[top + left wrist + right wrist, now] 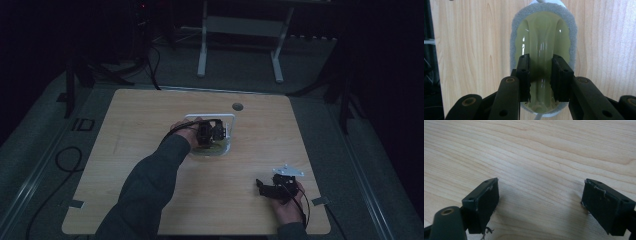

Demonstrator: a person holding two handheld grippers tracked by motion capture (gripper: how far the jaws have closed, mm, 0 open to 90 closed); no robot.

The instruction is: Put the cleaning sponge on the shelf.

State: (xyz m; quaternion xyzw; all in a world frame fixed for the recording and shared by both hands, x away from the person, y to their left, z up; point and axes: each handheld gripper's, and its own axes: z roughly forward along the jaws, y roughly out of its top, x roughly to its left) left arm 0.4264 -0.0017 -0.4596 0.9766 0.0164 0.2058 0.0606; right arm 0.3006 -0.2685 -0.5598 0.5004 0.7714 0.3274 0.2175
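Centrally on the wooden surface (150, 130), a clear glass vessel (543, 37) holding yellowish-green liquid is seen, ringed by a grey fuzzy rim (512, 47) in the left gripper view. In the high view the same vessel (216, 149) is set on a white square tray (231, 118), slightly beyond the middle of the surface. The left claw (541, 77) is held over the vessel, its two black jaws set part-way apart on either side of a clear raised ridge in the glass; whether the pads press on the glass cannot be told. In the high view the left claw (210, 134) is seen on top of the vessel, carried by a hand with a dark sleeve (145, 190). The right claw (540, 205) is held wide open just above bare wood, nothing between its jaws. In the high view the right claw (261, 184) is seen near the surface's right front corner, well apart from the tray. A round hole (237, 106) is seen in the surface beyond the tray.
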